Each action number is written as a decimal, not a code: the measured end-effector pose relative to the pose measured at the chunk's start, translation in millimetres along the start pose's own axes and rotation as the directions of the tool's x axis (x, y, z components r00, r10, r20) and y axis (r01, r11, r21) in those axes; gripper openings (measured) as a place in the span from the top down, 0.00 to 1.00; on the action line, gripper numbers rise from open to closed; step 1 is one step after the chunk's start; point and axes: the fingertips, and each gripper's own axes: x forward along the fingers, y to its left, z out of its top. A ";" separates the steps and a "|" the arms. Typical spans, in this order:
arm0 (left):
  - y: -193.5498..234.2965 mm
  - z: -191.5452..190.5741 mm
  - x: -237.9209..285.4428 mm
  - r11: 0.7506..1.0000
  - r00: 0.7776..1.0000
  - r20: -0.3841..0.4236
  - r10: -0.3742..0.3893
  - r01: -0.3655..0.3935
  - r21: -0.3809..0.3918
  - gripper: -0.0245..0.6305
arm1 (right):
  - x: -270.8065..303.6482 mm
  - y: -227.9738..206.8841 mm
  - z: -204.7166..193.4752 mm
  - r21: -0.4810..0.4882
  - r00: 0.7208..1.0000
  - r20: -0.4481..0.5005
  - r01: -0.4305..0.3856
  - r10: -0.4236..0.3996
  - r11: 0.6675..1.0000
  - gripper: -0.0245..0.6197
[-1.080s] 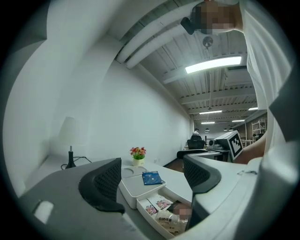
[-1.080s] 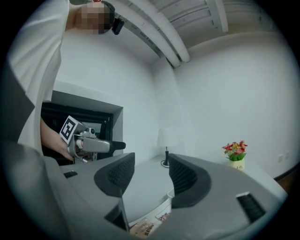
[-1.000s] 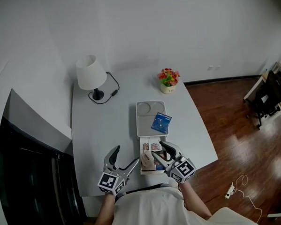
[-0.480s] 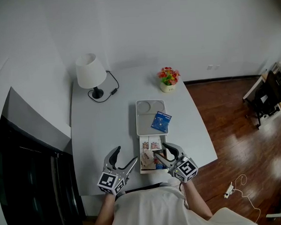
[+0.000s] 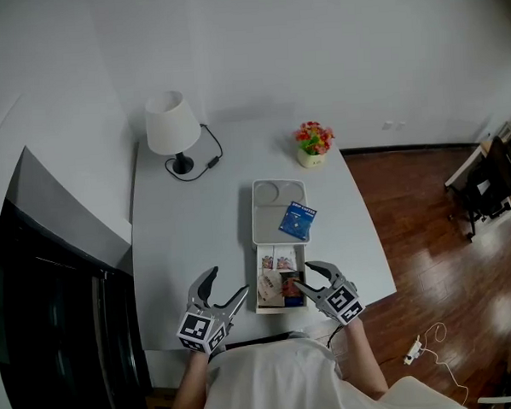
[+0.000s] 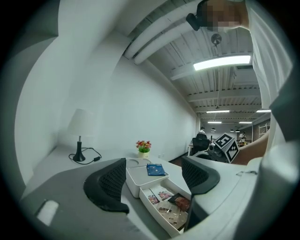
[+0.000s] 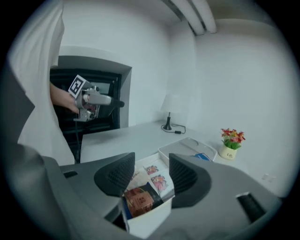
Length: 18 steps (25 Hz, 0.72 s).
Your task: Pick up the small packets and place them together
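A small white box (image 5: 257, 286) near the table's front edge holds several small packets (image 5: 276, 262), among them a dark packet (image 5: 291, 285) with a brown picture. Behind the box stands a white tray (image 5: 258, 215) with a blue packet (image 5: 297, 220) in it. My right gripper (image 5: 304, 275) hovers at the box's right front corner, open. The dark packet (image 7: 139, 199) lies just beneath its jaws, not pinched. My left gripper (image 5: 228, 282) hangs left of the box, open and empty. In the left gripper view the box (image 6: 154, 213) and tray (image 6: 136, 180) lie beyond the jaws.
A white lamp (image 5: 168, 127) with a black cord stands at the back left of the table. A small pot of flowers (image 5: 312, 145) sits at the back right. A dark cabinet (image 5: 64, 303) borders the table's left side, and wooden floor (image 5: 428, 233) lies to the right.
My right gripper has drawn back to the right, from over the box's middle to its right front corner. The left gripper has stayed where it was.
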 end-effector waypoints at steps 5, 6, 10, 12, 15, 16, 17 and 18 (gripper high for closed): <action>-0.6 -6.3 -3.1 1.000 1.000 -0.015 0.006 -0.006 -0.010 0.39 | 19.2 21.8 -48.2 -0.182 0.947 -0.286 -0.203 0.146 0.962 0.56; -0.9 -7.5 -3.6 1.000 1.000 -0.018 0.006 -0.006 -0.012 0.39 | 23.6 25.7 -57.7 -0.214 0.924 -0.346 -0.250 0.166 0.944 0.56; -2.8 -10.7 -4.4 1.000 1.000 -0.025 0.004 -0.004 -0.016 0.39 | 43.3 30.6 -83.2 -0.289 0.842 -0.506 -0.372 0.190 0.882 0.55; -5.1 -11.1 -5.0 1.000 1.000 -0.026 0.002 -0.002 -0.017 0.39 | 51.2 31.2 -93.0 -0.307 0.801 -0.570 -0.418 0.186 0.855 0.55; -7.1 -12.3 -6.6 1.000 1.000 -0.031 0.004 -0.004 -0.015 0.39 | 63.2 29.9 -110.6 -0.320 0.750 -0.640 -0.458 0.168 0.830 0.55; -7.4 -13.1 -7.2 1.000 0.999 -0.034 0.005 -0.005 -0.013 0.39 | 66.4 30.1 -116.2 -0.320 0.735 -0.658 -0.469 0.163 0.823 0.55; -7.3 -13.8 -8.0 1.000 0.999 -0.036 0.007 -0.007 -0.011 0.39 | 68.3 32.3 -119.5 -0.316 0.721 -0.673 -0.482 0.164 0.817 0.55; -6.6 -14.2 -9.2 1.000 0.999 -0.036 0.010 -0.010 -0.010 0.39 | 69.5 35.6 -121.4 -0.310 0.707 -0.687 -0.494 0.168 0.812 0.55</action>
